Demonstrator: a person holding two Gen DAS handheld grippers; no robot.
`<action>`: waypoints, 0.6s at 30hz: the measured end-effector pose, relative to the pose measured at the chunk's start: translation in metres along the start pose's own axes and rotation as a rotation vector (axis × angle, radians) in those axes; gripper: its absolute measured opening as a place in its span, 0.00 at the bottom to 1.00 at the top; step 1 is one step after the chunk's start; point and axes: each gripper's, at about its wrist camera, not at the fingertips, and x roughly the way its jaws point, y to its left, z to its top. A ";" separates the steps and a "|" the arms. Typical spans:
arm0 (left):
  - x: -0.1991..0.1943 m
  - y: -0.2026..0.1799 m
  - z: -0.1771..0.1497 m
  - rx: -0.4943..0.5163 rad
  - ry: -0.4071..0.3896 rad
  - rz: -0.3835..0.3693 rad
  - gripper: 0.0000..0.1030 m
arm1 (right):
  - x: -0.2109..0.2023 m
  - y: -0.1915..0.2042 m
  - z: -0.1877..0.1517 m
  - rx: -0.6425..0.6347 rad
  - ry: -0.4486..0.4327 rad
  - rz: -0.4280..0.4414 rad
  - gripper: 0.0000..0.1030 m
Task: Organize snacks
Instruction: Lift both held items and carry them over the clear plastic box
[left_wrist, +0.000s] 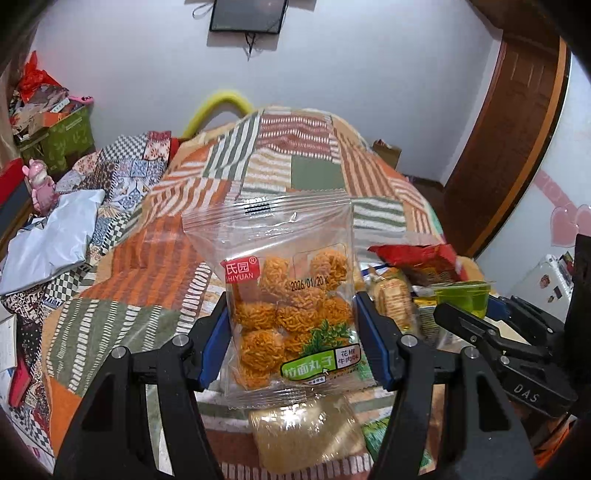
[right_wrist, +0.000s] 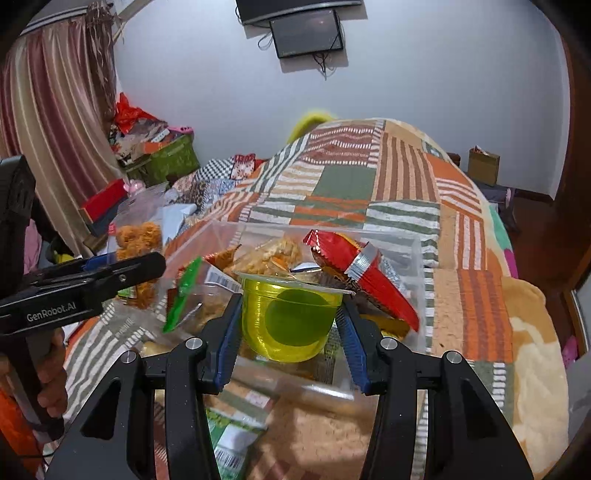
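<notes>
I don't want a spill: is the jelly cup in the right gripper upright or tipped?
Upright. The jelly cup sits rim-up with its sealed lid level, clamped between the right gripper's fingers.

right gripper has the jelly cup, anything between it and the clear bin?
Nothing stands between them. The right hand-held gripper holds the yellow jelly cup at the clear bin. The bin is already piled high: a red packet and other snack bags fill the space behind the cup.
</notes>
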 end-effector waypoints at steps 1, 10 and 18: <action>0.004 0.000 0.000 0.000 0.005 -0.002 0.61 | 0.003 -0.001 -0.001 0.000 0.007 -0.002 0.45; 0.029 -0.001 0.006 0.007 -0.001 0.022 0.62 | 0.017 -0.003 -0.005 -0.014 0.034 -0.031 0.45; 0.034 -0.009 0.004 0.054 0.007 0.047 0.72 | 0.018 -0.005 -0.006 -0.011 0.048 -0.044 0.46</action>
